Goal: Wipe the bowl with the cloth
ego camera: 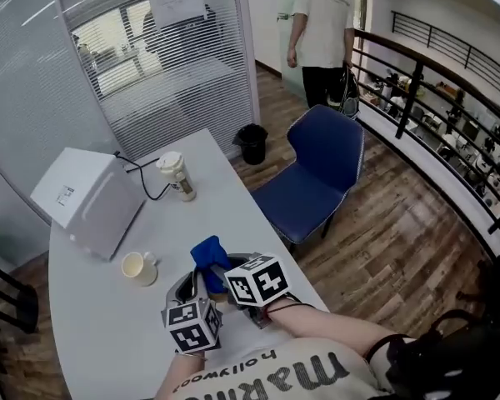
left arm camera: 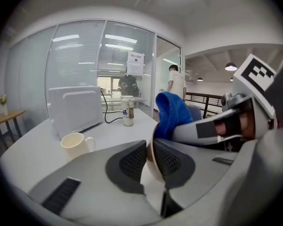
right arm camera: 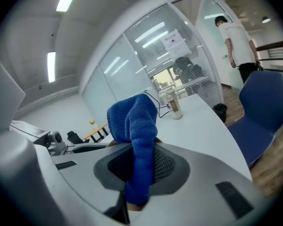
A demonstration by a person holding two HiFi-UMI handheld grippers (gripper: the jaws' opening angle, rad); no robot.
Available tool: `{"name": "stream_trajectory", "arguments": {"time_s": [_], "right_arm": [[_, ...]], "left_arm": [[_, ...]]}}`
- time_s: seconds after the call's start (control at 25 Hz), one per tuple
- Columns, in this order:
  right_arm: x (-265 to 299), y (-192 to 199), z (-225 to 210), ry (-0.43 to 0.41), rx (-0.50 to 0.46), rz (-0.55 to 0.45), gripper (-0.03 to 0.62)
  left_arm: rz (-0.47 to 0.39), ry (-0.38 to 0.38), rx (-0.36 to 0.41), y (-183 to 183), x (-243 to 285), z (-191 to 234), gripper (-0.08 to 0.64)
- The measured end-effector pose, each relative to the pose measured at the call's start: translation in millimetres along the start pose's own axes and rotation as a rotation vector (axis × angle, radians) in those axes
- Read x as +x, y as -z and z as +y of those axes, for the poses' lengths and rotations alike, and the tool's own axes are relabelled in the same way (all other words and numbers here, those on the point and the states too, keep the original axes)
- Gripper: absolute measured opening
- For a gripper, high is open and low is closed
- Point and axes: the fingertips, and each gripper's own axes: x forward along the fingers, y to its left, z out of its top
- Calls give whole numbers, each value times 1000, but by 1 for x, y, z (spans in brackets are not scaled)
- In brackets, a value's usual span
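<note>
Smooth white table [ego camera: 100,332]; fuzzy cloth [right arm camera: 134,126], round bowl [left arm camera: 151,169].

We see our right gripper [right arm camera: 141,166] with its jaws pinched on the blue cloth [right arm camera: 134,121], which stands up above them in a folded hump, and beyond it a white table [right arm camera: 198,126] with a bottle [right arm camera: 173,108], a blue chair [right arm camera: 264,107] and a standing person [right arm camera: 238,41].
</note>
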Motion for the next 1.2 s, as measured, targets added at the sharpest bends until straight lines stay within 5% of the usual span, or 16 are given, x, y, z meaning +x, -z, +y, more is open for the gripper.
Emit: {"name": "stream_trajectory", "arguments": {"time_s": [0.32, 0.72, 1.04, 1.2], "right_arm": [[-10, 12, -12, 33, 287, -68, 61], [-19, 21, -6, 5, 536, -104, 61], [-36, 22, -6, -3, 562, -131, 61], [-44, 7, 12, -90, 391, -163, 61]], "left_arm": [[-69, -47, 24, -13, -11, 7, 60], [-151, -94, 0, -25, -25, 25, 66], [-146, -70, 23, -27, -27, 12, 66], [-100, 7, 0, -16, -21, -4, 38]]}}
